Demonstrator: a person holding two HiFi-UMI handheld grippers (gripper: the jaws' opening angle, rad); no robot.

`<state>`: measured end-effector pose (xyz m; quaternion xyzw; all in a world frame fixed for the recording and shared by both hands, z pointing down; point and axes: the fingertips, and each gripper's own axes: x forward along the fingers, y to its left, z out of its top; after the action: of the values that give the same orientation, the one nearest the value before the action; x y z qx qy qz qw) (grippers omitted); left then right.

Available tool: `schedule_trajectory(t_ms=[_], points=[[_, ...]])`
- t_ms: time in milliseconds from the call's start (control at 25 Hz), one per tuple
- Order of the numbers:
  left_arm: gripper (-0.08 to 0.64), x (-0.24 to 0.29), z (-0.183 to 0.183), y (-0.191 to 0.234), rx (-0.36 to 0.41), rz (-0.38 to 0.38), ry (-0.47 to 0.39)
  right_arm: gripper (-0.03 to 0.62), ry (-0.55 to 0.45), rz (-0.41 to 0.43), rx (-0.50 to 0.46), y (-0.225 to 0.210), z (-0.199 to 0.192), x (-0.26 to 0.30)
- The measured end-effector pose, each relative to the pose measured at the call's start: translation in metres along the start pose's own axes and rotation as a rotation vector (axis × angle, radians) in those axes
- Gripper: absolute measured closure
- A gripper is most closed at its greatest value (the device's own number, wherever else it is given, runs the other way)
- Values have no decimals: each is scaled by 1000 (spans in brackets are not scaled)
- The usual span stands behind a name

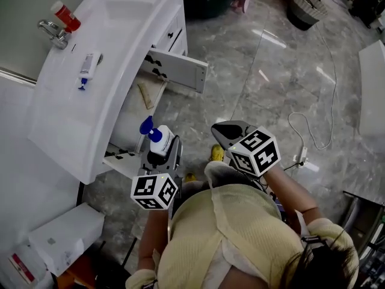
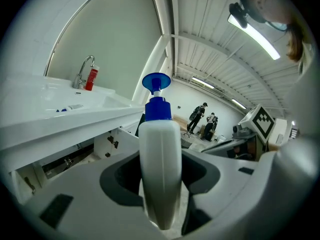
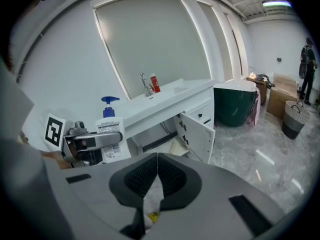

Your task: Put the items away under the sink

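Observation:
A white pump bottle (image 1: 159,141) with a blue pump head is held upright between the jaws of my left gripper (image 1: 167,153), just in front of the white vanity (image 1: 90,119). It fills the centre of the left gripper view as the bottle (image 2: 160,149), and my left gripper (image 2: 160,184) is shut on it. My right gripper (image 1: 228,131) hangs beside it on the right, jaws shut with nothing between them (image 3: 158,160). The cabinet under the sink stands open, with one door (image 1: 177,68) swung out. A red bottle (image 1: 66,15) and a tube (image 1: 89,65) lie on the counter.
A faucet (image 1: 53,34) stands by the red bottle. A white box (image 1: 63,236) sits on the floor at the lower left. A dark green tub (image 3: 235,104), a basket (image 1: 307,8) and a cable (image 1: 313,131) lie on the marble floor. Small yellow thing (image 1: 216,153) underfoot.

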<state>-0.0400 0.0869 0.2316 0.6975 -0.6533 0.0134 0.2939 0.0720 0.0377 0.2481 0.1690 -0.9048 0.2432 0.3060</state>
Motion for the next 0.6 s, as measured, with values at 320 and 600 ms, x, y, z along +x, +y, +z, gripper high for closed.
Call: schedule_trajectory(t_ms=[320,600], points=[[331,50,-2,2,3,71,0,566,44,66,-8,-53,10,17],[331,75,-21,6,-10,147,-5,566,85,113,-30,-76,1,35]])
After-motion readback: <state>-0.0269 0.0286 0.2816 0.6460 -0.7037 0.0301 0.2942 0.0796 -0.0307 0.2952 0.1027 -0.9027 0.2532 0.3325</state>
